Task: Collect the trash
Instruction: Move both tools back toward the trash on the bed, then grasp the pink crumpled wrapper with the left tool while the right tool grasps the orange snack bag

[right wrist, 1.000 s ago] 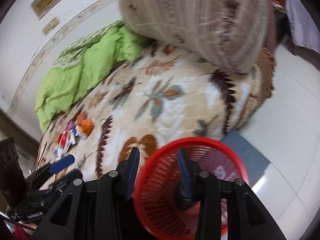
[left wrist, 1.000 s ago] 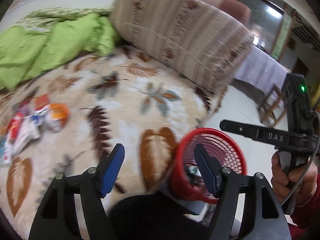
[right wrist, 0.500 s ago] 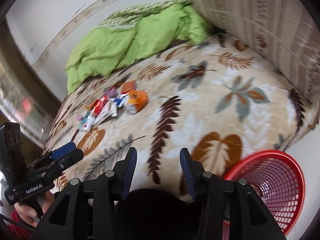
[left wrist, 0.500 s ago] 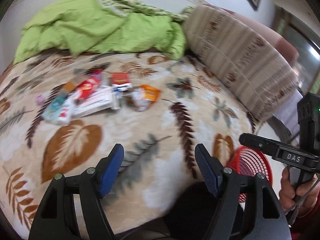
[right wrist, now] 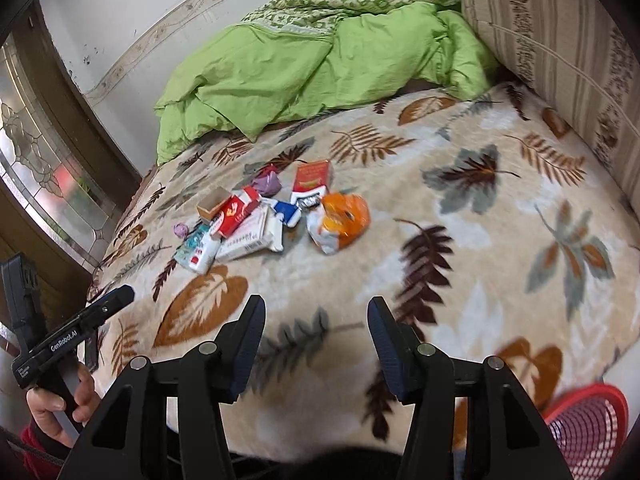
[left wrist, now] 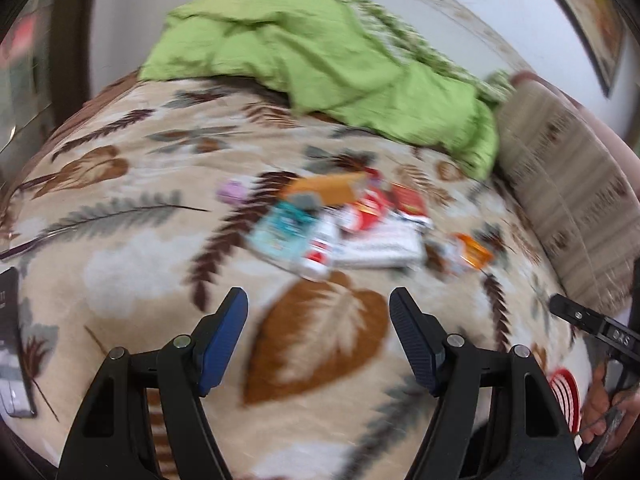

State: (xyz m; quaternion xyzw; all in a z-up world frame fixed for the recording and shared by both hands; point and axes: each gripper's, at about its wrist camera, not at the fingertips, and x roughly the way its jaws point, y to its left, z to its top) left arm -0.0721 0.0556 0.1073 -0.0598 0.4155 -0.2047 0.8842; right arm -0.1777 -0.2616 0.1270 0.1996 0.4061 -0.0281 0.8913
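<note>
Both grippers tilt down over the leaf-print blanket, short of the trash pile. The left gripper is spread and empty; the right gripper is opening, nothing between its jaws. The red basket sits below the blanket's near edge.

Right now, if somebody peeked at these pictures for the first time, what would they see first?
Probably the heap of bright wrappers and small boxes lying in the middle of the leaf-patterned blanket, with an orange packet at its right edge. Behind it, a crumpled green quilt is piled against the wall. A red mesh basket peeks in at the bottom right, off the edge of the bed.
</note>
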